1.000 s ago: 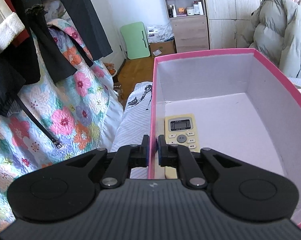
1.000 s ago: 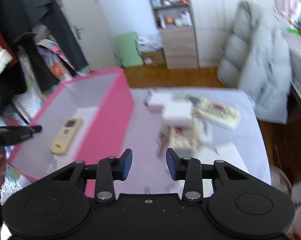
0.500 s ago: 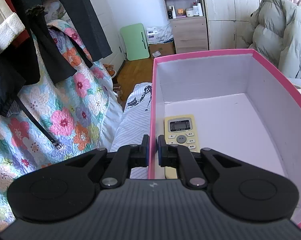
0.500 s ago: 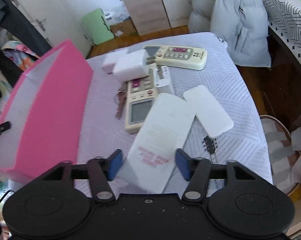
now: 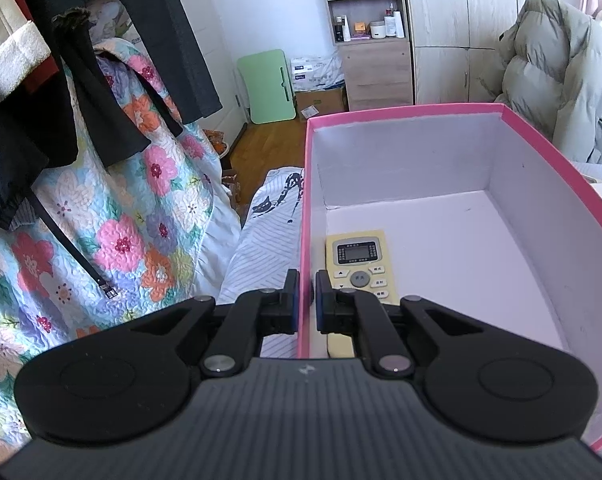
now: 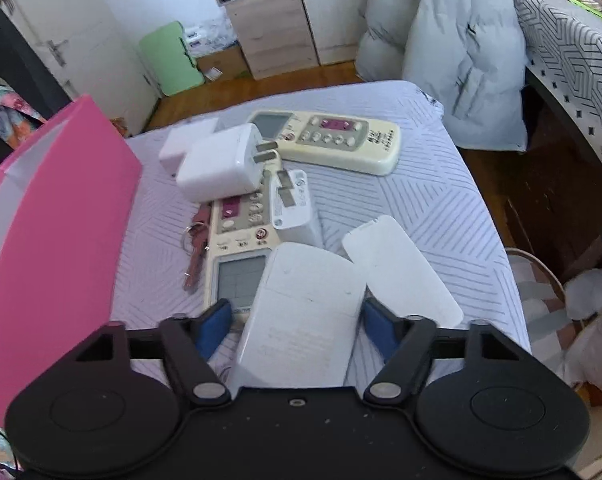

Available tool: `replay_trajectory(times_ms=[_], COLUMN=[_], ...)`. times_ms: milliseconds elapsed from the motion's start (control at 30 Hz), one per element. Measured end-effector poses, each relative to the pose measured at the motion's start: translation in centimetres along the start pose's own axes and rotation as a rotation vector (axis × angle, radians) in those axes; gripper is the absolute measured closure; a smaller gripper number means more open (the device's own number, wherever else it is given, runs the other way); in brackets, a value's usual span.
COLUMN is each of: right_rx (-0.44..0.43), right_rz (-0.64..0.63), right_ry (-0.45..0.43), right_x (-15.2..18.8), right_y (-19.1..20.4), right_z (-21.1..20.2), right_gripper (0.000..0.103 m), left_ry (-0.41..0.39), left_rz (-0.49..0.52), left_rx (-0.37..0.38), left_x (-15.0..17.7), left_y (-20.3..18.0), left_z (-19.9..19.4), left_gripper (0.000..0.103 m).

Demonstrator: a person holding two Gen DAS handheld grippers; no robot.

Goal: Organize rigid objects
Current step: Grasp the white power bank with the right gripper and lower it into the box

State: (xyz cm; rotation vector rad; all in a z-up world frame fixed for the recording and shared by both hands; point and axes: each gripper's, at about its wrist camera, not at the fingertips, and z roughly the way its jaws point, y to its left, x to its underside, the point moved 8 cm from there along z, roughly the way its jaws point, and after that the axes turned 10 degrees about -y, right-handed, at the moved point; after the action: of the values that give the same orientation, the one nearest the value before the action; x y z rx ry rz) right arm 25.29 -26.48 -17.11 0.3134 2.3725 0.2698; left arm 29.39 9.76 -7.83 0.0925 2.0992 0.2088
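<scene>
Between the right tool's (image 6: 296, 326) spread pads lies a smooth white slab (image 6: 301, 316); left tool (image 5: 305, 296) clamps the pink cardboard box (image 5: 304, 216) wall.

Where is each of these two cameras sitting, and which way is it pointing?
Left wrist view: sits on the left tongs, looking along them into the pink box holding a yellow remote; the tongs pinch the box's near wall.
Right wrist view: sits on the right tongs, looking down at remotes and chargers on the bed; open tongs straddle a white remote lying face down.
Shared: the pink box.
</scene>
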Motion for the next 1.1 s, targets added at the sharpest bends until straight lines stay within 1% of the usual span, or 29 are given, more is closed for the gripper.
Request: replay_trajectory(times_ms=[133, 233, 333, 500, 800, 900, 967, 1033, 1100], right_rx=[0.016, -0.012, -0.05, -0.097, -0.175, -0.246, -0.317, -0.421, -0.534], right_rz=[-0.017, -0.015, -0.029, -0.071, -0.149, -0.174, -0.186, -0.201, -0.225], right_ry=[-0.025, -0.051, -0.108, -0.196, -0.309, -0.359, -0.403, -0.436, -0.429], right_x=[-0.1, -0.3, -1.1, -2.5, -4.7, -6.0, -7.3, -8.5, -9.0], right_y=[-0.3, 0.1, 0.9, 2.5, 5.9, 8.3, 10.3, 12.9, 15.9], right_z=[-0.7, -1.7, -3.5, -6.4, -9.7, -11.2, -12.3, -13.2, -13.2], right_gripper=[0.039, 0.041, 0.042, 0.042, 0.042, 0.042, 0.042, 0.042, 0.042], left_ry=[-0.004, -0.009, -0.011, -0.012, -0.013, -0.016, -0.023, -0.032, -0.036], left_rz=[0.003, 0.0, -0.011, -0.012, -0.023, -0.072, -0.089, -0.091, -0.092], left_rx=[-0.002, -0.001, 0.002, 0.0, 0.003, 0.02, 0.027, 0.029, 0.029], left_x=[0.1, 0.2, 0.2, 0.2, 0.2, 0.3, 0.4, 0.4, 0.5], left_y=[0.0, 0.0, 0.0, 0.0, 0.0, 0.3, 0.5, 0.5, 0.3], left_z=[0.0, 0.0, -0.1, -0.1, -0.2, -0.3, -0.3, -0.3, -0.2], left_gripper=[0.097, 0.097, 0.097, 0.097, 0.097, 0.099, 0.099, 0.099, 0.099])
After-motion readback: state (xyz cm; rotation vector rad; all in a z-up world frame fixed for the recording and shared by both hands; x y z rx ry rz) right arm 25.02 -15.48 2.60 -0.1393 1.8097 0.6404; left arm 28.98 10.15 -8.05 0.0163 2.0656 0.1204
